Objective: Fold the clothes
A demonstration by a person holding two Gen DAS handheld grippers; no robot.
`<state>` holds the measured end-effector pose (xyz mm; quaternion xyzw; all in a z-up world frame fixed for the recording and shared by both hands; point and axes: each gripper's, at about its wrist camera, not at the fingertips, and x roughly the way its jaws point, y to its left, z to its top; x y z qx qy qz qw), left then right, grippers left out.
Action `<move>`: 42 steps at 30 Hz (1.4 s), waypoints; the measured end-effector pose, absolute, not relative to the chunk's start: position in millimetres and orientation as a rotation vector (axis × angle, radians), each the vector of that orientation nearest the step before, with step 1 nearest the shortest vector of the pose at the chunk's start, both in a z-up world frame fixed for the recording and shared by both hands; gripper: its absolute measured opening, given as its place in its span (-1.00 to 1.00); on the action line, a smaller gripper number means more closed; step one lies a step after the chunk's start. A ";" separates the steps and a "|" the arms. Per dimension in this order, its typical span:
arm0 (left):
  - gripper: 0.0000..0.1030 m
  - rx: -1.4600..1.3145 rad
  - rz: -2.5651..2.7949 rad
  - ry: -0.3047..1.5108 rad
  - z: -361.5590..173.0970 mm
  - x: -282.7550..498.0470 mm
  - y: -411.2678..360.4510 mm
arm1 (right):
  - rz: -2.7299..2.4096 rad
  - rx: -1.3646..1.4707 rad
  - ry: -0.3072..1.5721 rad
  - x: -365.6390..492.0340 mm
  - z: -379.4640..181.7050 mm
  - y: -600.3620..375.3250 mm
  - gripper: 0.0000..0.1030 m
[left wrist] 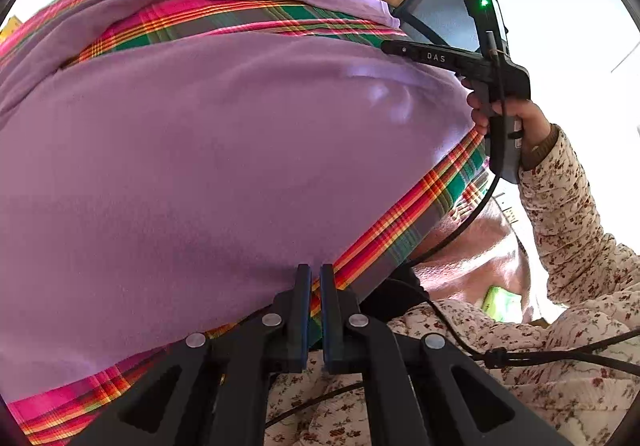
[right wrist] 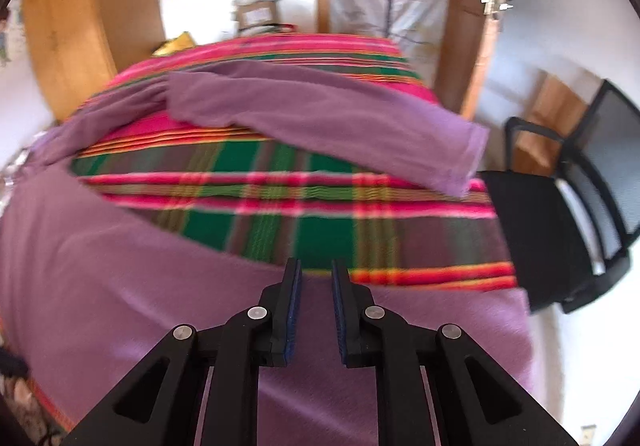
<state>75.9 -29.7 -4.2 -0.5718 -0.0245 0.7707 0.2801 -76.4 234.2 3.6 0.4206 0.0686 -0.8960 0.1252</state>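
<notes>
Left claw (left wrist: 315,310): its two blue-padded fingers stand almost together with a thin gap, at the near edge of the bright plaid woven cloth (left wrist: 404,222); whether any fabric is caught between them I cannot tell.
Right claw (right wrist: 316,310): fingers apart and gripping nothing, low over the garment's body; the view is blurred.
Garment: a purple soft-knit long-sleeved top (left wrist: 208,166) lies spread on the plaid cloth, which covers what looks like a table; its broad body fills the near side.
Sleeve: beyond the body, across a bare band of plaid, one long purple sleeve (right wrist: 332,118) lies crosswise, cuff toward the black mesh chair (right wrist: 576,206).
Long axis: the sleeve runs side to side, roughly parallel to the body's far edge.
Nearer claw: likely the right one, which faces the sleeve straight ahead.
Stage: body flat with sleeve out suits either a laid-out top or one mid-fold.
</notes>
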 end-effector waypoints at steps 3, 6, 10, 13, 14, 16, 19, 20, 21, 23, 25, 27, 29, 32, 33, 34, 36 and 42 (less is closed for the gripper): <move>-0.95 -1.519 2.081 -0.107 -3.0 76.2 -41.6 | -2.526 1.169 0.180 -72.0 8.3 219.5 -0.67; -0.95 -1.513 2.103 -0.152 -1.9 75.2 -54.1 | -2.431 1.137 0.244 -64.7 5.5 196.6 -0.67; -0.94 -1.505 2.132 -0.201 -1.4 77.2 -70.2 | -2.448 1.141 0.309 -70.3 2.5 186.3 -0.67; -0.94 -1.500 2.167 -0.250 -0.4 79.6 -86.8 | -2.484 1.150 0.347 -77.3 1.0 182.9 -0.59; -0.93 -1.497 2.186 -0.270 0.4 80.5 -94.3 | -2.496 1.153 0.360 -79.6 0.5 181.7 -0.56; -0.92 -1.493 2.224 -0.310 2.6 82.0 -110.0 | -2.520 1.159 0.387 -84.0 -0.2 179.0 -0.53; -0.90 -1.486 2.308 -0.386 7.8 84.8 -139.2 | -2.509 1.128 0.403 -76.4 6.0 162.6 -0.53; -0.87 -1.483 2.341 -0.420 9.6 87.3 -151.8 | -2.501 1.112 0.403 -72.7 8.5 156.1 -0.53; -0.86 -1.482 2.380 -0.456 11.5 90.6 -165.9 | -2.492 1.097 0.402 -69.0 11.0 149.7 -0.53; -0.75 -1.480 2.456 -0.518 14.4 97.6 -192.4 | -2.474 1.066 0.401 -61.6 16.0 136.8 -0.53; -0.71 -1.479 2.540 -0.583 18.0 103.7 -219.0 | -2.457 1.036 0.400 -54.2 21.1 123.9 -0.52; -0.67 -1.470 2.620 -0.665 21.2 110.3 -248.8 | -2.439 1.006 0.399 -46.8 26.1 111.0 -0.52; -0.58 -1.468 2.692 -0.754 23.5 117.7 -277.4 | -2.420 0.976 0.398 -39.4 31.1 98.1 -0.52; -0.47 -1.477 2.768 -0.843 21.6 127.8 -306.9 | -2.340 0.933 0.391 -24.2 33.6 71.9 -0.52; -0.47 -1.483 2.790 -0.870 20.2 131.0 -315.6 | -2.309 0.925 0.393 -19.6 33.0 62.8 -0.52; -0.46 -1.497 2.803 -0.889 18.1 133.5 -322.4 | -2.281 0.918 0.397 -15.9 31.9 54.1 -0.52; -0.45 -1.535 2.816 -0.915 12.9 137.4 -333.7 | -2.214 0.909 0.399 -6.4 28.6 35.5 -0.52; -0.45 -1.528 2.839 -1.051 4.5 155.8 -351.7 | -1.974 0.897 0.393 21.5 17.1 -22.8 -0.44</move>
